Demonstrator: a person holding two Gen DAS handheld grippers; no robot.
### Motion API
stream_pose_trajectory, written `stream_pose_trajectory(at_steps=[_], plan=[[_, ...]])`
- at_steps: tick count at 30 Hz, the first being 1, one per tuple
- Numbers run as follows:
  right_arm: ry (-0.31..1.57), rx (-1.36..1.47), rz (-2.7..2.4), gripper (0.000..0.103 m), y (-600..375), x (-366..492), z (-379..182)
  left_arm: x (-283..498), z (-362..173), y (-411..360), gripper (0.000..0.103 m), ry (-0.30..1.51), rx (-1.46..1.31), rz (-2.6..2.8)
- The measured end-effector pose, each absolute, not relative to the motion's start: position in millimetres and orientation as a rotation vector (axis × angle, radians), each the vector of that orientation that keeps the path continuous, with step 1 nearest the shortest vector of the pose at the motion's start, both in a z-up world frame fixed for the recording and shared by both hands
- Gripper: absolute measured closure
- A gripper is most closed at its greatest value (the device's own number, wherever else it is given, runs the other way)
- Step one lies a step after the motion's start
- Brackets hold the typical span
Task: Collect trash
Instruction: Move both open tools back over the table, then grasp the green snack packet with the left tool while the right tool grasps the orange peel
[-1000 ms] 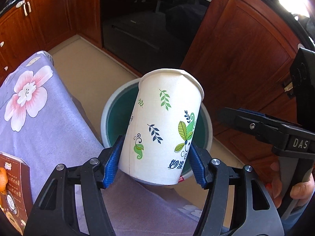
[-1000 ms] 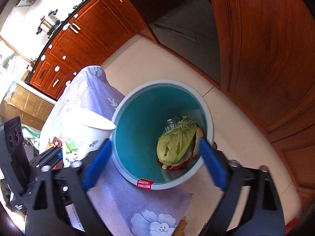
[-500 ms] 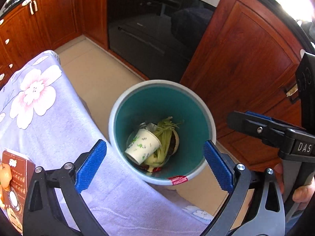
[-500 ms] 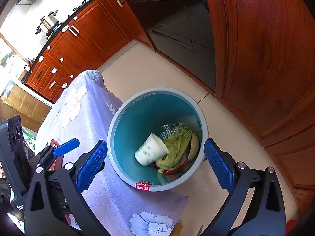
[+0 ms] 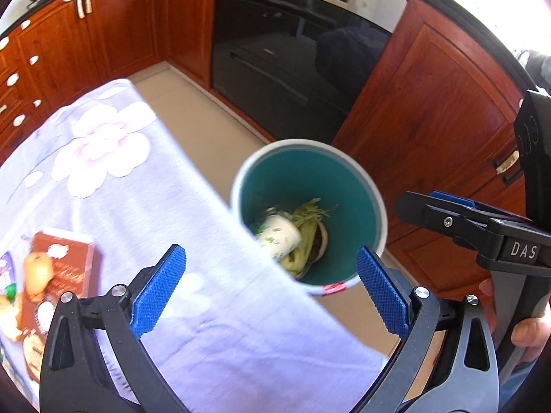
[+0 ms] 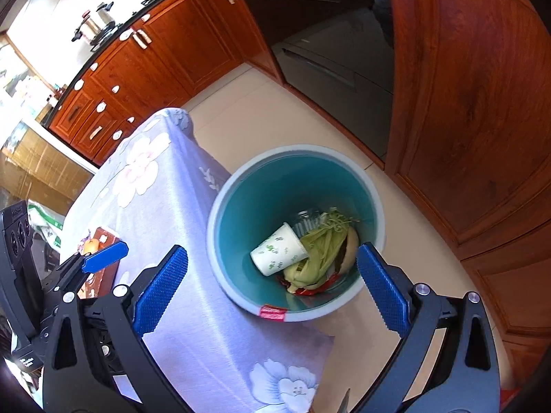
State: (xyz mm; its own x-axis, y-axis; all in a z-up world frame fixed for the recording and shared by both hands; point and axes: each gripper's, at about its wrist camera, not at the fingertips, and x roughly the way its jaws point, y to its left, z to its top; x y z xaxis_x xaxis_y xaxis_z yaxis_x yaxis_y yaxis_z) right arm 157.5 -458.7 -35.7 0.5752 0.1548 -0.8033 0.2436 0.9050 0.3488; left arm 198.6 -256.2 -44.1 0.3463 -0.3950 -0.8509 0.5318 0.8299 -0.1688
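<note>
Left gripper (image 5: 272, 290) spread wide, nothing between the blue pads (image 5: 159, 290); it hangs over the table edge. Just ahead and below it, past the cloth edge, sits the teal bin (image 5: 373, 203) on the floor, tucked against the table so trash can drop straight in. Paper cup (image 5: 279, 237) lies on its side inside the bin, resting on green husks (image 5: 306, 227). Behind-left of this gripper on the floral tablecloth (image 5: 137, 206): a brown snack box (image 5: 67, 268), likely next trash.

Right gripper (image 6: 272, 289) also spread wide and empty, held over the table corner, bin (image 6: 227, 199) directly ahead between its fingers; cup (image 6: 279, 249) seen there on the husks (image 6: 320, 251). Wood cabinets (image 6: 465, 103) beyond the bin.
</note>
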Motion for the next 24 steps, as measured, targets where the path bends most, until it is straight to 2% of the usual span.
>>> stream_pose_trajectory(at_steps=[15, 24], plan=[[0.994, 0.326, 0.121, 0.008, -325.8, 185.7, -16.1, 191.0, -26.0, -90.5, 0.004, 1.021, 0.064, -0.388], [1.032, 0.186, 0.256, 0.008, -216.7, 206.7, -9.3, 178.6, -36.8, 17.6, 0.004, 1.033, -0.051, -0.270]])
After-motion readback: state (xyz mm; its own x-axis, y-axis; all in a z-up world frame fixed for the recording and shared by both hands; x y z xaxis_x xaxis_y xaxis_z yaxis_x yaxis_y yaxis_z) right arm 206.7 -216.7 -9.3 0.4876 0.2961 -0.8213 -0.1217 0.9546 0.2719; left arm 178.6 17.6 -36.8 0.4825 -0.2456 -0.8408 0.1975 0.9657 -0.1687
